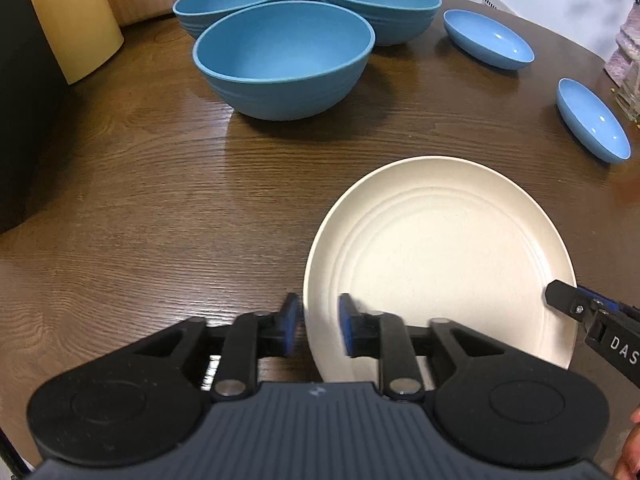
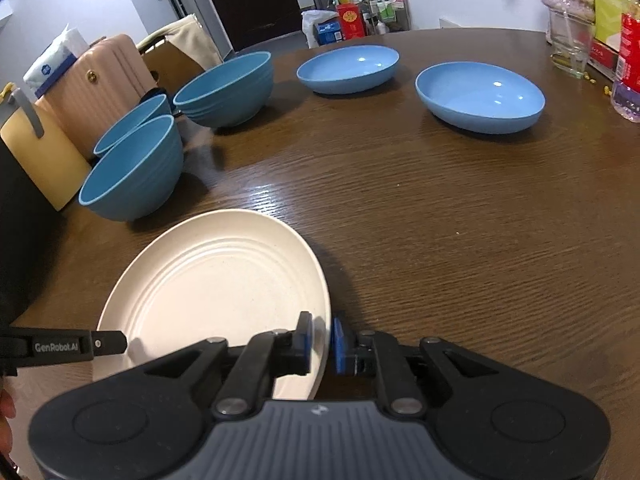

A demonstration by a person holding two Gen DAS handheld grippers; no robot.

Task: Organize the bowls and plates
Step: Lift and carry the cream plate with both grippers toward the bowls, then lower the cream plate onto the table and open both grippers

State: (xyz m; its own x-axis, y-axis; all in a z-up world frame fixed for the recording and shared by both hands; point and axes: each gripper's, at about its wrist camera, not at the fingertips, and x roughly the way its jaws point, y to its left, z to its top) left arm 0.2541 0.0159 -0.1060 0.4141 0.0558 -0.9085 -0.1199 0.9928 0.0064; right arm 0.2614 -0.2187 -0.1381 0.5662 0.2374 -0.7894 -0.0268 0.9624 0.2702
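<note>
cream plate near table edge, rim between both jaws | left gripper and right gripper straddle opposite rims, gaps visible, not clamped | likely light, stiff, smooth: pinch the rim | glossy wood-grain table; three deep blue bowls and two shallow blue dishes beyond.

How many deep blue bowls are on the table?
3, clustered at the wooden table's far left: nearest deep blue bowl, one behind-left, one behind-right. None appears hidden.
</note>
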